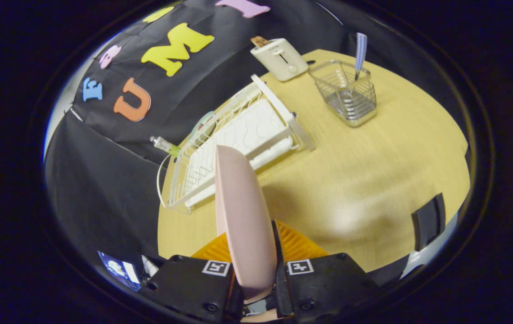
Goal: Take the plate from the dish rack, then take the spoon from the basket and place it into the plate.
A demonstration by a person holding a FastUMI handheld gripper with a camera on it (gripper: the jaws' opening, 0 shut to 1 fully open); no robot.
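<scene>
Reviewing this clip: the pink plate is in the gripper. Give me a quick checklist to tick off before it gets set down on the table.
1. Grip on the plate: ok, the gripper has both fingers pressed on it, edge-on between them.
2. Plate out of the dish rack: ok, it is held above the table, nearer than the rack.
3. Free spot on the table: ok, bare wood lies ahead of the fingers.
4. Spoon ready: ok, its handle stands up from the basket.
5. Toaster out of the way: ok, beyond the rack.
6. Plate level for setting down: not ok, it stands on edge.
</scene>
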